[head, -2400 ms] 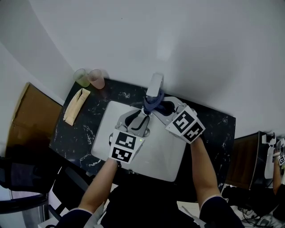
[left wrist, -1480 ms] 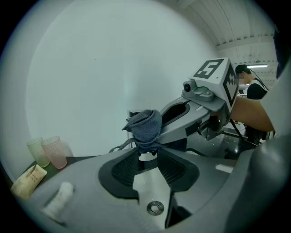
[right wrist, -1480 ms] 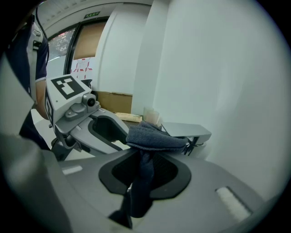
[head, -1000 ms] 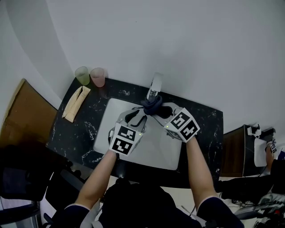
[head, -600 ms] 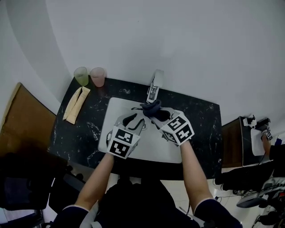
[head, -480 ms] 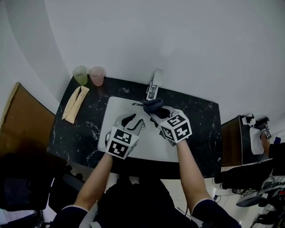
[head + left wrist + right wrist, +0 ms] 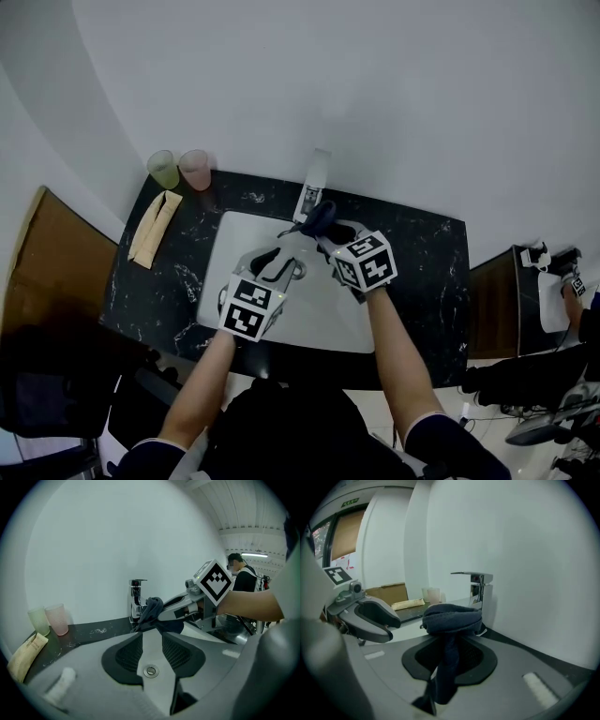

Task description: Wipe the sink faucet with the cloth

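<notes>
On the black marbled worktop (image 7: pixel 431 272), left to right: two cups, a green cup (image 7: pixel 163 170) and a pink cup (image 7: pixel 195 169) side by side at the back corner. One tan packet (image 7: pixel 155 228) lies just in front of them. One white sink (image 7: pixel 319 314), and one faucet (image 7: pixel 312 192) at its back rim. One dark cloth (image 7: pixel 319 217). Two tools, both over the basin.

The left tool (image 7: pixel 277 264) is released, jaws apart with nothing between them. The right tool (image 7: pixel 328 236) is clenched on the cloth, which bunches at its tips and hangs below them. The cloth is just beside the faucet body; contact unclear.

The left gripper view alone shows the drain (image 7: pixel 151 671) through the gap of its jaws, plus a person (image 7: pixel 246 581) in the background. The right gripper view alone shows the spout side-on (image 7: pixel 471 576) and the cloth pinched (image 7: pixel 451 616). Only the head view shows a brown board (image 7: pixel 47 272) left of the worktop.
</notes>
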The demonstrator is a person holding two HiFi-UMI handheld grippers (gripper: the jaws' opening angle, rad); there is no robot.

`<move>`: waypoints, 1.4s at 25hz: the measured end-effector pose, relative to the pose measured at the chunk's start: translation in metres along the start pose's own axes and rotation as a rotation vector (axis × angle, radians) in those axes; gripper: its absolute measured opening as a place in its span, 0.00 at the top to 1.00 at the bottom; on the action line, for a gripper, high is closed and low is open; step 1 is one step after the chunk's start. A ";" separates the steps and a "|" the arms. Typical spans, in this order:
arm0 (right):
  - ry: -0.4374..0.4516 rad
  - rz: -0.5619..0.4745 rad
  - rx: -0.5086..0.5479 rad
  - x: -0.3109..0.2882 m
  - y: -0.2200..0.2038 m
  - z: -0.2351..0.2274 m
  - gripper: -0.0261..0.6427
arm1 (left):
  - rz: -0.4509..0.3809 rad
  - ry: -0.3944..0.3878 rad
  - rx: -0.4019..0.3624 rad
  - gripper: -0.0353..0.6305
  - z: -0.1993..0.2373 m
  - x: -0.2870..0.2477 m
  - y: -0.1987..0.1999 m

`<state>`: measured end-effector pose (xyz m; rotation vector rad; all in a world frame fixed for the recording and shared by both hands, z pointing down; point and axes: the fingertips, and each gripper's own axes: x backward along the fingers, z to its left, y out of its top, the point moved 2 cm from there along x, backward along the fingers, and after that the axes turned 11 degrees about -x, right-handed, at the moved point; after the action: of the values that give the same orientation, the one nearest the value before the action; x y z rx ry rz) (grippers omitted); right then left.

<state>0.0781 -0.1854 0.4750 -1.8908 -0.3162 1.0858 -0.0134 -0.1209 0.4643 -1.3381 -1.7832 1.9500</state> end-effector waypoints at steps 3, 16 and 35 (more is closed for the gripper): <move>0.047 0.060 0.029 -0.015 -0.008 -0.005 0.85 | 0.028 0.014 0.004 0.75 -0.004 -0.006 0.001; 0.153 0.150 0.075 -0.062 -0.007 -0.018 0.85 | 0.088 0.058 -0.008 0.75 0.009 -0.017 -0.004; -0.076 0.082 0.032 -0.054 0.020 -0.041 0.85 | 0.000 -0.063 -0.048 0.75 0.023 -0.015 0.009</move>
<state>0.0752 -0.2520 0.4972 -1.8507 -0.2640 1.2131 -0.0173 -0.1494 0.4606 -1.3049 -1.8702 1.9826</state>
